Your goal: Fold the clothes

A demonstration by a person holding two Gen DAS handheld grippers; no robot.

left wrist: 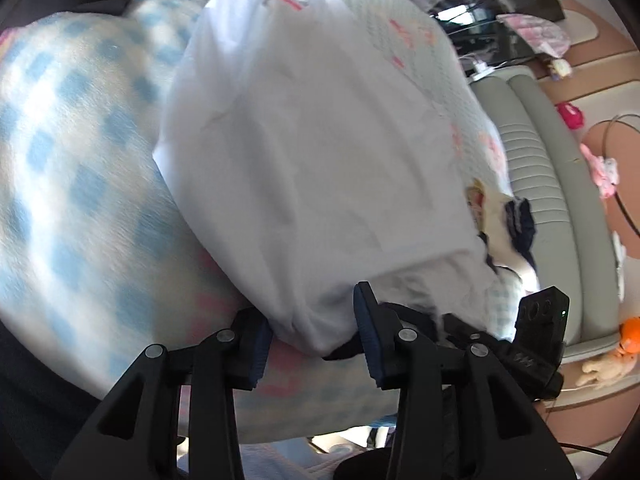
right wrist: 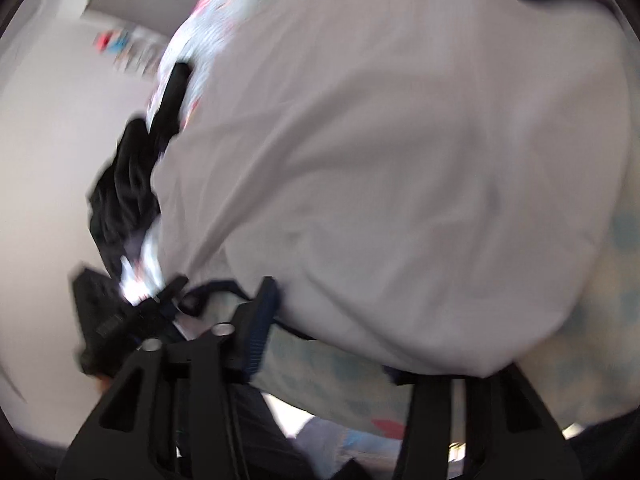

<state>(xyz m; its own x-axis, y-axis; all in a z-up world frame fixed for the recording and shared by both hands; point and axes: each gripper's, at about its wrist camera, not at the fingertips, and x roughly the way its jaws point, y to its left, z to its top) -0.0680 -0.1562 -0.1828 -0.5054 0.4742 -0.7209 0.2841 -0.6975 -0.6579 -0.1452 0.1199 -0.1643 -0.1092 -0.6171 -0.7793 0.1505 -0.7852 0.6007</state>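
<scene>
Left wrist: white garment [left wrist: 320, 160] bunched between left gripper [left wrist: 312, 344] fingers.

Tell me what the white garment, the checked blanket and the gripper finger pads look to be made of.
White garment: thin, matte woven fabric, likely cotton; it creases softly. Checked blanket: fuzzy, fleece-like surface, though blur may exaggerate that. Finger pads: dark blue ribbed rubber or soft plastic, going by the ridges.

Left tongs: my black two-finger left gripper [left wrist: 316, 344], bottom centre of frame, jaws spread apart.
Right tongs: my black two-finger right gripper [right wrist: 332, 344], bottom centre, jaws wide; right finger mostly covered.
</scene>
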